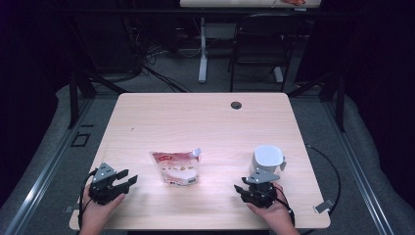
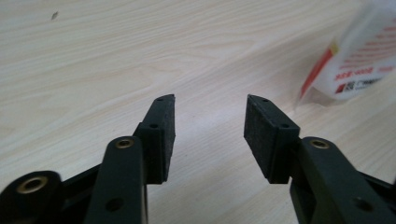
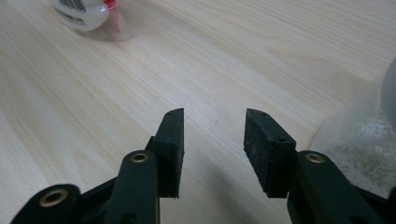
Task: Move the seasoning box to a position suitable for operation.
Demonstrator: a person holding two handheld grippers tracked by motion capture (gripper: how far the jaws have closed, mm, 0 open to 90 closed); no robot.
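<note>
Both grippers sit low at my edge of the table [image 1: 205, 117], jaws apart and holding nothing: the left gripper [image 1: 128, 180] near the left corner, the right gripper [image 1: 240, 190] toward the right. I hold them back here so the middle stays free while I line up a reach. In the left gripper view its pads [image 2: 163, 128] point across bare wood, with the pouch [image 2: 359, 65] off to the upper right, near but not touching. In the high view the pouch [image 1: 177, 168] lies flat between my hands, closer to the left one, its spout aimed up and right, toward the cup. The white cup [image 1: 267, 159] stands upright just beyond my right gripper; in the right gripper view its blurred base [image 3: 364, 140] sits just beside the right pad. Nothing lies between either gripper and the pouch. I judge the cup, so close by, to be what my right hand could knock. Beyond the table stand a chair [image 1: 264, 39] and a desk leg [image 1: 202, 49], well apart.
</note>
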